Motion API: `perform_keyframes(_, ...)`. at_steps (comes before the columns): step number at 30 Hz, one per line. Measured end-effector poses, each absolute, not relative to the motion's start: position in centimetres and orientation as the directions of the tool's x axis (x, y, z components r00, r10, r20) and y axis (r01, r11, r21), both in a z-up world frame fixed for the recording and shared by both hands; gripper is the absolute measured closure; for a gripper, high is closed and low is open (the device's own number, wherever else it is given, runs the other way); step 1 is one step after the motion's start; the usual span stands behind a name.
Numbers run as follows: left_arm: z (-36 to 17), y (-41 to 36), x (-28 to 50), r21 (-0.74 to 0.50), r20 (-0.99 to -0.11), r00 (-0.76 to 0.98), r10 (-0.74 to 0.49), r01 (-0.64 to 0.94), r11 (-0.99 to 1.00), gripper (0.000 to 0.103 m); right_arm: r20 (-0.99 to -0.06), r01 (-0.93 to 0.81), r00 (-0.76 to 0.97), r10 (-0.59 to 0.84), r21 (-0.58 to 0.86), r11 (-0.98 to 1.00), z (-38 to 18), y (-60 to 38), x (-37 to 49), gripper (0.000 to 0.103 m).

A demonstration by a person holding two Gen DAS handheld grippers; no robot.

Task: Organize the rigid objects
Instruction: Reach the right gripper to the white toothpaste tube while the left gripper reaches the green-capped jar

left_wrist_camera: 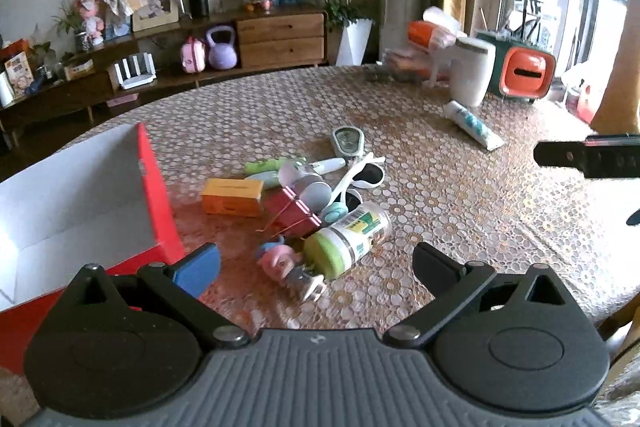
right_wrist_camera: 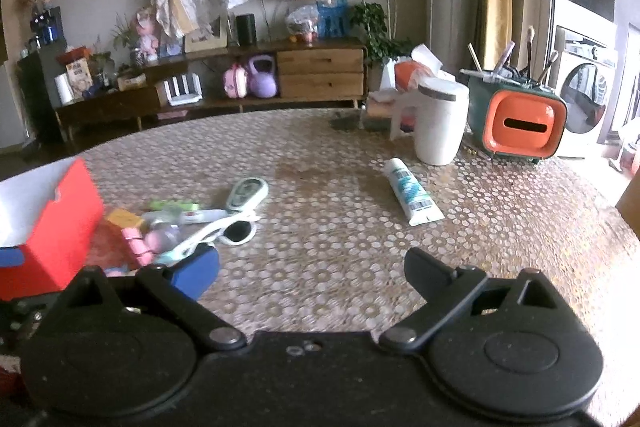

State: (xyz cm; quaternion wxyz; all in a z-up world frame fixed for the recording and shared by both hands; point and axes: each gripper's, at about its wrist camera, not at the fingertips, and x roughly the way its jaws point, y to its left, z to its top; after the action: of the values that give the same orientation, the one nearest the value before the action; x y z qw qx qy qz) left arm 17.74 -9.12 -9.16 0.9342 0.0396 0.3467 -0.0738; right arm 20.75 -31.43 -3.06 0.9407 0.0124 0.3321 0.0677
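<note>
A pile of small items lies mid-table: a green-lidded jar on its side, an orange box, a red box, white sunglasses, a grey-green meter and a pink toy. An open red box with a white inside stands at the left. My left gripper is open just short of the jar and toy. My right gripper is open over bare table, right of the pile. A toothpaste tube lies apart.
At the table's far right stand a white canister, an orange and green tissue holder with brushes, and an orange packet. The other gripper and a forearm show at the left wrist view's right edge. A wooden sideboard lines the far wall.
</note>
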Motion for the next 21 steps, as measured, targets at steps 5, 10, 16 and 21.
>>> perform_keyframes(5,-10.5,-10.6,20.2,0.030,-0.668,0.734,-0.120,0.188,0.982,0.000,-0.644,-0.121,0.755,0.119,0.041,0.992,-4.6,-33.3,25.2,0.005)
perform_keyframes(10,-11.9,-11.9,22.3,0.044,-0.683,0.719,-0.128,0.216,0.975,0.000,-0.671,-0.119,0.734,0.101,0.020,0.993,-6.5,-35.2,30.2,0.006)
perform_keyframes(16,-13.9,-12.6,24.3,0.056,-0.708,0.696,-0.117,0.222,0.974,0.000,-0.701,-0.071,0.711,0.048,-0.004,0.997,-9.1,-37.0,35.3,0.009)
perform_keyframes(21,-15.5,-13.1,25.9,0.054,-0.727,0.677,-0.114,0.222,0.973,0.000,-0.709,-0.068,0.705,0.012,-0.051,0.996,-10.7,-37.6,38.6,0.010)
